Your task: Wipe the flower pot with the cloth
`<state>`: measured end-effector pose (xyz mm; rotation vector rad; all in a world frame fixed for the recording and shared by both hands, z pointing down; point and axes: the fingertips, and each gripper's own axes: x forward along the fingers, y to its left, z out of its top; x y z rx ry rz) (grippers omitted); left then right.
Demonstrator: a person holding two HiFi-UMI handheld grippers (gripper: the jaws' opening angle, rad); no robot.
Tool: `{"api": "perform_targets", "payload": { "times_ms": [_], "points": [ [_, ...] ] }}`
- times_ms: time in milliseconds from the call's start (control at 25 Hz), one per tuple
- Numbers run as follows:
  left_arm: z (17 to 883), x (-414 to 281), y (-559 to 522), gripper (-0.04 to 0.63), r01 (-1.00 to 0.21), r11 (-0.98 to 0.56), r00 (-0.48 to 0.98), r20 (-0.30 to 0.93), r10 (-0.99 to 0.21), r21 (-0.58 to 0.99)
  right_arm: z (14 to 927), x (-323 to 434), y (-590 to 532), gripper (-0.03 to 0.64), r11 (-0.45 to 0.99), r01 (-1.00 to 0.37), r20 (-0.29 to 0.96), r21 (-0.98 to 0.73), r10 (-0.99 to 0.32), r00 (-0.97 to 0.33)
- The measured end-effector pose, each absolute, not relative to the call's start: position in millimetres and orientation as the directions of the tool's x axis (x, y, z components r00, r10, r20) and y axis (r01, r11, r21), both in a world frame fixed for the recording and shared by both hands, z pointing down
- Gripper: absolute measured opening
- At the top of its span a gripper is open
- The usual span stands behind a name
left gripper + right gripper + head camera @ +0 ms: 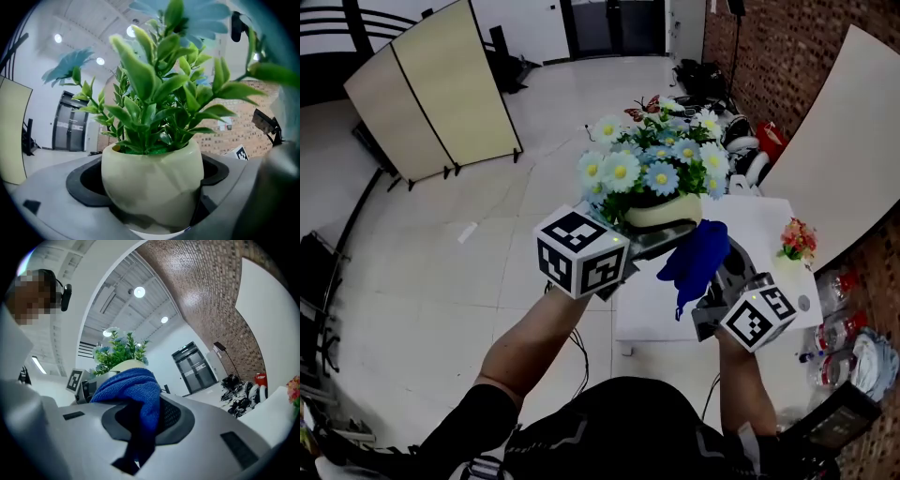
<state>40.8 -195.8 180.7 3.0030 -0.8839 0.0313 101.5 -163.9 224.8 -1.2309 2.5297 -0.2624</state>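
A cream flower pot (664,214) of blue and white daisies is held up in the air over the white table (759,225). My left gripper (633,246) is shut on the flower pot (152,185), its jaws clamped on both sides. My right gripper (712,281) is shut on a blue cloth (696,258) just right of the pot. In the right gripper view the blue cloth (133,394) bunches between the jaws, with the pot (123,365) right behind it. Whether cloth and pot touch, I cannot tell.
A small pot of red flowers (797,240) stands on the table's right side. Plastic bottles (839,328) lie on the floor to the right. A folding screen (431,89) stands far left, and a brick wall (769,47) runs behind the table.
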Motion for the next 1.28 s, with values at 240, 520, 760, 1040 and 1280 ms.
{"api": "perform_targets", "payload": {
  "times_ms": [240, 520, 760, 1040, 1280],
  "points": [
    [179, 48, -190, 0.566, -0.494, -0.869, 0.870, 0.016, -0.494, 0.027, 233, 92, -187, 0.049, 0.586, -0.736, -0.146, -0.338, -0.806, -0.574],
    [166, 48, -171, 0.566, -0.424, -0.905, 0.906, -0.001, -0.424, 0.040, 228, 52, -213, 0.049, 0.594, -0.726, -0.111, -0.348, -0.795, -0.597],
    [166, 49, -171, 0.566, -0.413, -0.909, 0.910, -0.017, -0.415, 0.057, 237, 59, -223, 0.049, 0.595, -0.721, -0.119, -0.354, -0.794, -0.597],
    [175, 47, -186, 0.566, -0.488, -0.872, 0.872, -0.016, -0.489, 0.041, 241, 71, -170, 0.049, 0.613, -0.712, -0.195, -0.343, -0.788, -0.584],
    [177, 51, -194, 0.566, -0.492, -0.868, 0.868, -0.035, -0.495, 0.062, 236, 57, -146, 0.049, 0.637, -0.688, -0.239, -0.349, -0.770, -0.591]
  ]
}}
